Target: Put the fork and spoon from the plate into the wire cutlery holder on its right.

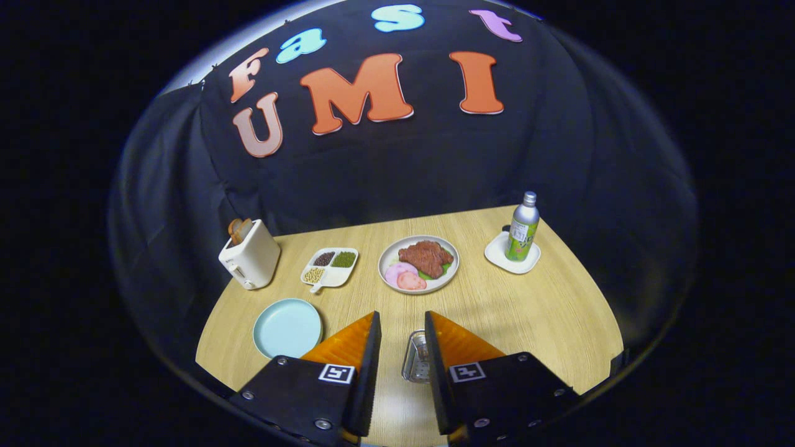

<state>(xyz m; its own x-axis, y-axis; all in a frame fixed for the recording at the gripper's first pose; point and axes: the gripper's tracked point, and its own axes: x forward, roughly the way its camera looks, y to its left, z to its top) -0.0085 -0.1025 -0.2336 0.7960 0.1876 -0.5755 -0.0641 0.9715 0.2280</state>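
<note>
My gripper [402,315] hangs open above the wooden table [546,310], with nothing pressed between its fingers. In the gap between them, low down and partly hidden by the right finger, stands the wire cutlery holder [415,359]. I cannot tell what is inside it. The light blue plate [287,327] lies just left of the left finger, and its surface looks bare.
Beyond the fingers sits a plate of meat and ham slices [419,263]. Left of it are a divided dish of beans [330,267] and a white toaster [249,254]. A bottle [523,234] stands on a white coaster at the far right.
</note>
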